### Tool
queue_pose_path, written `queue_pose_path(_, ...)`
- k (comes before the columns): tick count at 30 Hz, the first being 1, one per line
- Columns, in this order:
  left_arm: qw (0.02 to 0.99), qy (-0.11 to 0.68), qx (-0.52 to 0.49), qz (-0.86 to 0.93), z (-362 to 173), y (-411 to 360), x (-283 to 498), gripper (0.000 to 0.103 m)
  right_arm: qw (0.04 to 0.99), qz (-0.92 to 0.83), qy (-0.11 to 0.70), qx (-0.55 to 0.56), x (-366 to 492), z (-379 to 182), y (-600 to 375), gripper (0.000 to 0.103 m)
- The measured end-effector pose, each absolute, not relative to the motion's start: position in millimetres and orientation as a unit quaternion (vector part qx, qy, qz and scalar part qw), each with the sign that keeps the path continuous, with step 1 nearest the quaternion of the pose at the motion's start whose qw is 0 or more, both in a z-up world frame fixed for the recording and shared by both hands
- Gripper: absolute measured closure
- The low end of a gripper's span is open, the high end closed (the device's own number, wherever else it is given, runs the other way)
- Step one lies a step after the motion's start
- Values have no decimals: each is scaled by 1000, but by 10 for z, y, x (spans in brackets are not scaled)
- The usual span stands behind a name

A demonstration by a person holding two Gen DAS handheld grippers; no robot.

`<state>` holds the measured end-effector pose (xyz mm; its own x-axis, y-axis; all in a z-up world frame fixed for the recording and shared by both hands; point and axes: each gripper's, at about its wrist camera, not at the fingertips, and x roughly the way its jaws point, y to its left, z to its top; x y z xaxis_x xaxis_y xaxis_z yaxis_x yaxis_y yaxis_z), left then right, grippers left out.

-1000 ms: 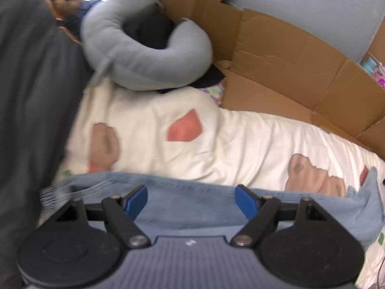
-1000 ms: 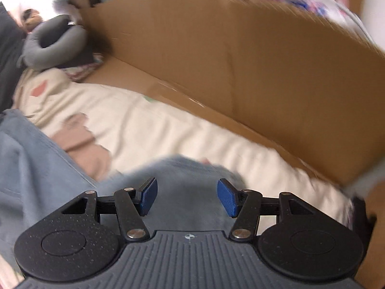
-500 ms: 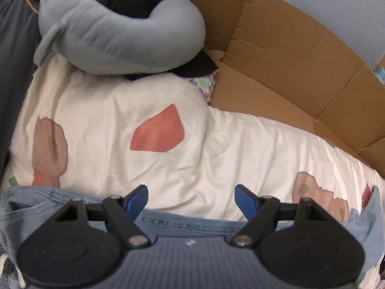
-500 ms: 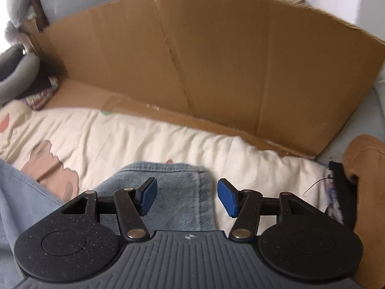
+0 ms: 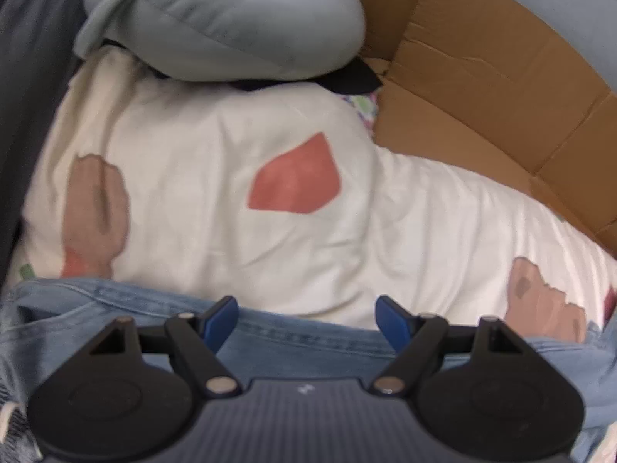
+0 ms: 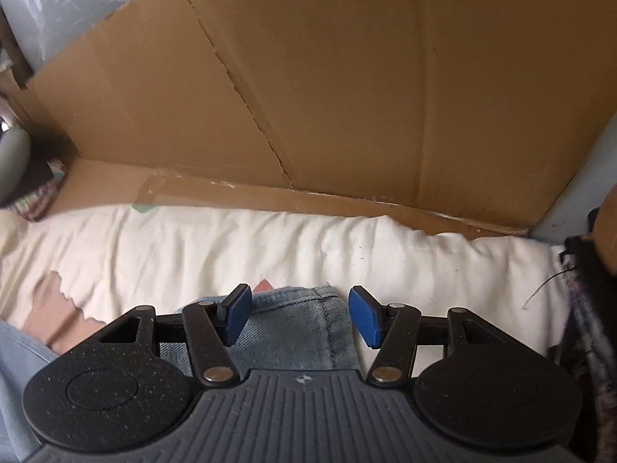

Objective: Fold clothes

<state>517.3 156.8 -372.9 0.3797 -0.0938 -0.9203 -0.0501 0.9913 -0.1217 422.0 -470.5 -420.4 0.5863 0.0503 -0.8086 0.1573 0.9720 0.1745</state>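
The blue denim jeans (image 5: 308, 341) lie spread on a cream quilt (image 5: 216, 177) printed with brown bear shapes and a red patch, occupying the near side of the bedding closest to both cameras. In the left wrist view, a stitched edge of the jeans runs across the lower frame, and the left gripper (image 5: 306, 318) stands directly over that edge with its jaws spread wide; the blue pads (image 5: 219, 320) sit apart on either side of the seam and press on nothing. Whether the fingertips touch the fabric below cannot be determined. In the right wrist view, a hemmed end of the jeans (image 6: 297, 324), showing a vertical seam and a squared corner, rests on the quilt (image 6: 270, 247). The right gripper (image 6: 299, 318) is positioned over that end with its jaws released, the hem lying in the gap between the pads (image 6: 237, 318) without being pinched. Beyond the quilt, flattened brown cardboard (image 6: 327, 88) stands as a backing wall along the far side, also visible in the left view (image 5: 482, 92). A grey U-shaped cushion (image 5: 216, 19) sits at the head of the quilt, resting on a dark item. Dark patterned fabric (image 6: 590, 308) lies at the right edge of the right view.
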Motion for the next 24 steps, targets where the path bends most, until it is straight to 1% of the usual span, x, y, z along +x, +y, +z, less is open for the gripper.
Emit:
queue_pose_path(3,821,565,-78,-15,-3756,1655,5174,23,885,-29,447,125,4191,-4293,-4768,41)
queue_pose_path(7,834,544,-87,3,-3656,1829,5111,26,879,-24,462,118,4178,-4423,-4797,41)
queue_pose_path(12,853,518,-59,-20,-3433,2094,5070,26,877,-7,472,92,4157,-4408,-4719,40)
queue_pose_path(20,852,514,70,-73,-3333,2248,5011,29,879,6,470,78,4171,-4366,-4679,41)
queue_pose_path(24,836,517,149,-110,-3458,2166,4981,29,882,7,466,71,4215,-4312,-4674,41)
